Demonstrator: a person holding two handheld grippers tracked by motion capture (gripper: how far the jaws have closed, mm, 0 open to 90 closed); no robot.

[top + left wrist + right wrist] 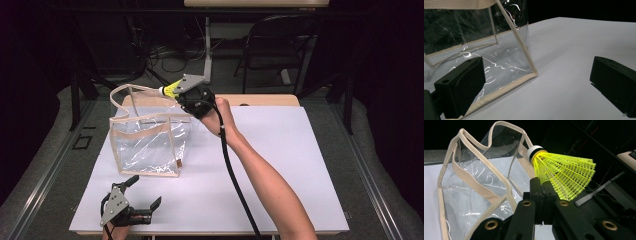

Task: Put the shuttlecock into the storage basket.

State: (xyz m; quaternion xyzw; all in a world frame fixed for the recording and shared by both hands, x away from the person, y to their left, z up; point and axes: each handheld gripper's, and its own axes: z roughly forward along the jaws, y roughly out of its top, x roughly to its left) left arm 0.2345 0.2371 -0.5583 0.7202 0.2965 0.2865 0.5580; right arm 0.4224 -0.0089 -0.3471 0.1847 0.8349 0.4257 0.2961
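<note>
Shuttlecock [564, 177] of yellow plastic mesh with a white cork tip ringed in black sits pinched by its skirt in the closed right gripper [541, 186], its tip pointing at the open mouth of the clear plastic bag with beige fabric trim [147, 142]. In the high view the right gripper [181, 96] hangs in the air above the far edge of the white desk [280, 165], with the shuttlecock [169, 90] just at the bag's upper rim on the side facing the hand; whether it touches the trim cannot be told. The bag stands upright on the left half of the desk, nearer the far edge than the near one. The left gripper [142, 192] rests low at the near-left corner of the desk, its jaws spread wide with nothing between them, and the bag's bottom corner [531, 73] lies just beyond them. No brand, label or writing can be read on the bag, the shuttlecock or either gripper.
</note>
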